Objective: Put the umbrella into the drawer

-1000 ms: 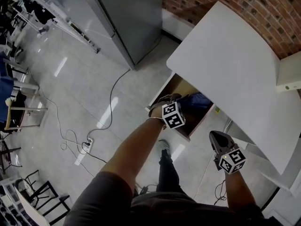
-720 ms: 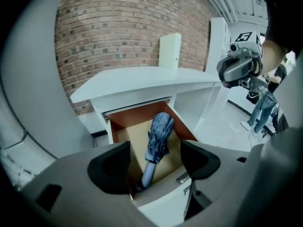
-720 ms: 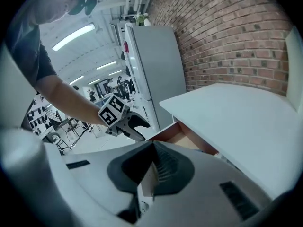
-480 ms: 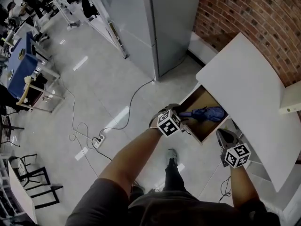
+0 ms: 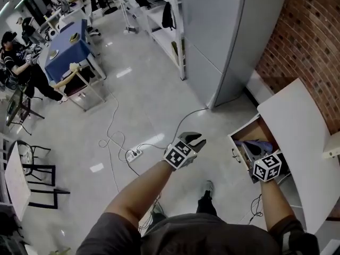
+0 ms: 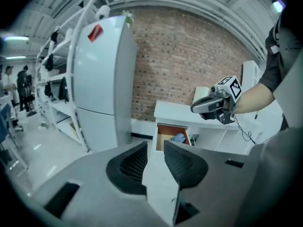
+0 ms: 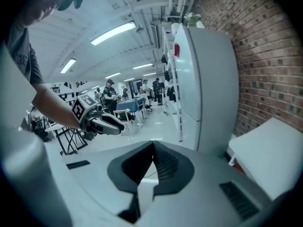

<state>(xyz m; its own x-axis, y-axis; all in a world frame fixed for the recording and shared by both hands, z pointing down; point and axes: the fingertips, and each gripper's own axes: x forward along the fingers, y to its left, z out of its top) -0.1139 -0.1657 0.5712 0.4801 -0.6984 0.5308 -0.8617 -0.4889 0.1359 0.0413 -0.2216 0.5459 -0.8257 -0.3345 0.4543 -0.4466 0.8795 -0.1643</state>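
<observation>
The blue umbrella (image 5: 257, 144) lies inside the open wooden drawer (image 5: 239, 140) under the white table (image 5: 297, 137); it also shows in the left gripper view as the umbrella (image 6: 178, 137) in the drawer (image 6: 163, 137). My left gripper (image 5: 195, 139) hangs over the floor, left of the drawer. Its jaws (image 6: 155, 145) are closing, a narrow gap remains and nothing is between them. My right gripper (image 5: 260, 154) is held over the drawer's front, and its jaws (image 7: 152, 144) are shut on nothing. Each gripper sees the other: the right gripper (image 6: 213, 106), the left gripper (image 7: 102, 122).
A tall grey refrigerator (image 5: 223, 31) stands beside the brick wall (image 5: 313, 41). A cable and power strip (image 5: 133, 154) lie on the floor. Farther off are shelving (image 5: 154, 9), a blue table (image 5: 66, 52), chairs and a seated person (image 5: 18, 57).
Both grippers have pulled back and up from the drawer, the left one farthest to the left. The left jaws have narrowed. The head view has swung toward the room. The umbrella stays in the drawer.
</observation>
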